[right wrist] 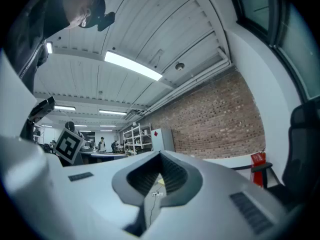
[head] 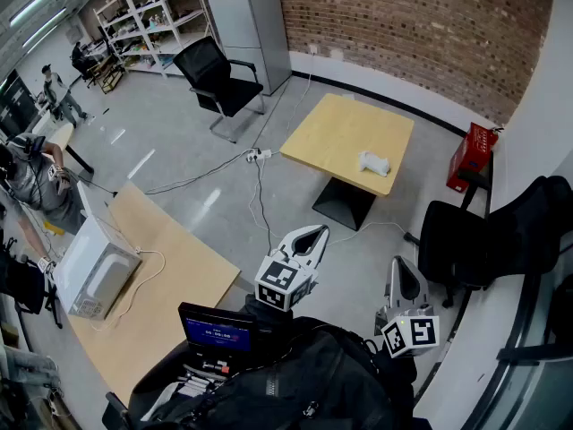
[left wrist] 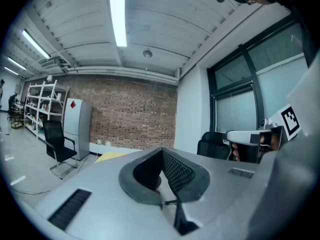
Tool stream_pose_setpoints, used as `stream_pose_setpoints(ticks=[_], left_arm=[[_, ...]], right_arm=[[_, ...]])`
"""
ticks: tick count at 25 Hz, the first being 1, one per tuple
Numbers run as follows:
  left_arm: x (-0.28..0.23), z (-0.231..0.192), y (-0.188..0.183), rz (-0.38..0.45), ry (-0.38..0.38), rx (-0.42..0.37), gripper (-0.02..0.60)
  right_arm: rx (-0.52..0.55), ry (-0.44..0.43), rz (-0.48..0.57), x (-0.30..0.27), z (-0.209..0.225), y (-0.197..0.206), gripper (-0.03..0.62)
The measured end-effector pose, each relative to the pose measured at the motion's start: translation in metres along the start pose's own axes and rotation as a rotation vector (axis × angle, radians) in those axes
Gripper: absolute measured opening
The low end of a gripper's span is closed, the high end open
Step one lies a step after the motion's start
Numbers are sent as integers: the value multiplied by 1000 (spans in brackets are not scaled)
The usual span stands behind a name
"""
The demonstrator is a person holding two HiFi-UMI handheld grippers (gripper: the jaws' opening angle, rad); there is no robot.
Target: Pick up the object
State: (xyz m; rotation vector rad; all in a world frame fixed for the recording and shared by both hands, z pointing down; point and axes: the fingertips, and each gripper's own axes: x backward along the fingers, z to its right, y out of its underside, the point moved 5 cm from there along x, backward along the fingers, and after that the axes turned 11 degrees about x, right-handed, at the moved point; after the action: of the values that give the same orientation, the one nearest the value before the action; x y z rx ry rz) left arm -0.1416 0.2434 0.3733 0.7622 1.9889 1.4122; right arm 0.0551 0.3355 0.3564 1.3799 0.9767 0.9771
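A small white object (head: 374,161) lies on the right side of a low yellow square table (head: 340,133) in the middle of the room, well ahead of both grippers. My left gripper (head: 304,240) is held close to the body and points toward that table; its jaws meet at the tips with nothing between them (left wrist: 162,151). My right gripper (head: 405,280) hangs beside it to the right, also shut and empty (right wrist: 160,156). In the left gripper view, a sliver of the yellow table (left wrist: 111,156) shows beyond the jaws, and the right gripper's marker cube (left wrist: 289,120) sits at the right edge.
A black office chair (head: 215,74) and a grey cabinet (head: 251,16) stand at the back. A red box (head: 472,150) is near the brick wall, and another black chair (head: 483,240) is at right. A long wooden table with a white microwave (head: 94,267) is at left. Cables (head: 260,186) cross the floor.
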Motion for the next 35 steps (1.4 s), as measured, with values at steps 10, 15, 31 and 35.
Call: stream_pose_setpoints(ticks=[10, 15, 31, 35], left_arm=[[-10, 9, 13, -36, 7, -10, -2], [-18, 20, 20, -58, 9, -14, -2], [-28, 48, 61, -149, -33, -3, -2], [-32, 42, 64, -154, -30, 2, -2]], right_arm=[[-47, 17, 18, 12, 13, 10, 5], [-50, 9, -11, 16, 19, 18, 5], [-82, -42, -122, 30, 38, 54, 5], [-76, -57, -130, 19, 36, 56, 5]])
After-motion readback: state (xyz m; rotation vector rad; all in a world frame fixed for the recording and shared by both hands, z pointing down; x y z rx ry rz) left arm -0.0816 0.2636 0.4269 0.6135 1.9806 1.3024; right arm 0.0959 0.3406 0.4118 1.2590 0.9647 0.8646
